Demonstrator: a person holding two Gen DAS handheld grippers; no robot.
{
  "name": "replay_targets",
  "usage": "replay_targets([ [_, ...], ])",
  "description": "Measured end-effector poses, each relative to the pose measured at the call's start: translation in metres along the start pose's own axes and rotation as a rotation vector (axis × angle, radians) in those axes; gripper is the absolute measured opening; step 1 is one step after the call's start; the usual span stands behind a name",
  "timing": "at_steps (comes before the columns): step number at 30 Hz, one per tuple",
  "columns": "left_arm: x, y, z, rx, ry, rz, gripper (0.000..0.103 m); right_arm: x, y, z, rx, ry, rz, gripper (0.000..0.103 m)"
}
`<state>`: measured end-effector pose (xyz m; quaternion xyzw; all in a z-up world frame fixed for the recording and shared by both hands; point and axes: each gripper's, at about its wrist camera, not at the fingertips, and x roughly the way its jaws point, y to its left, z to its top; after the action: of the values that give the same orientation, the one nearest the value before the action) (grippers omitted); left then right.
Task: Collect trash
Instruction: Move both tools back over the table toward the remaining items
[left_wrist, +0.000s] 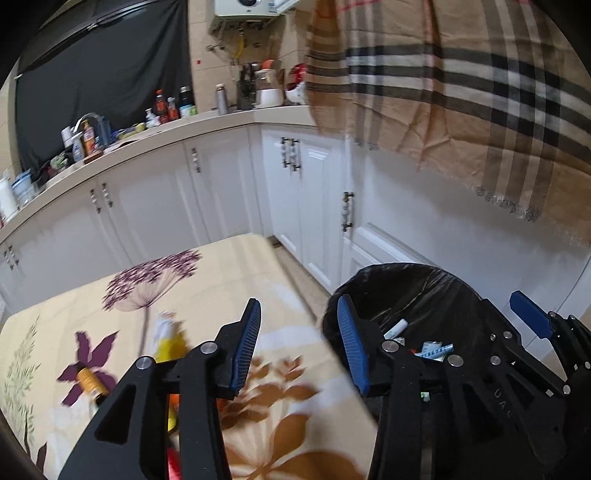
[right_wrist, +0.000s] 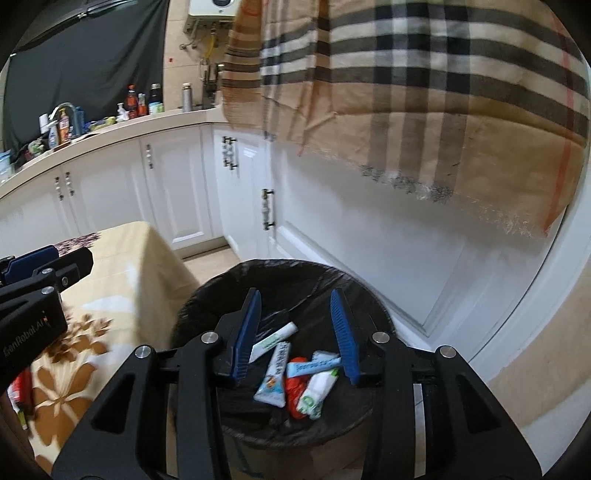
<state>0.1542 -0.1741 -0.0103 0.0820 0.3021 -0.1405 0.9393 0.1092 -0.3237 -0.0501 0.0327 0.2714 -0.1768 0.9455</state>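
Both jaws gape empty, the right gripper (right_wrist: 295, 332) above the bin (right_wrist: 373, 295) of tubes (right_wrist: 273, 376) and the left gripper (left_wrist: 299, 347) at the table's (left_wrist: 207, 266) bin-side edge, so a blurred, hasty reach might knock the bottle (left_wrist: 88, 380) off.

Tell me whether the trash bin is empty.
Not empty: the black-lined trash bin holds several tubes and wrappers at its bottom, seen beneath the open right hand-held gripper.

Black-framed tongs (right_wrist: 293, 332), ribbed blue pads (right_wrist: 245, 334), silver screws.
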Motion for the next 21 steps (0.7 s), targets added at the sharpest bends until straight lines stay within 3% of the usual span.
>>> replay_targets([
  [7, -0.034, 0.046, -0.023, -0.048, 0.009, 0.071, 0.046, -0.034, 0.031, -0.006, -0.033, -0.004, 0.083, 0.038],
  [21, -0.079, 0.144, -0.082, -0.186, 0.080, 0.247, 0.048, -0.077, 0.129, -0.031, -0.183, 0.029, 0.303, 0.038],
])
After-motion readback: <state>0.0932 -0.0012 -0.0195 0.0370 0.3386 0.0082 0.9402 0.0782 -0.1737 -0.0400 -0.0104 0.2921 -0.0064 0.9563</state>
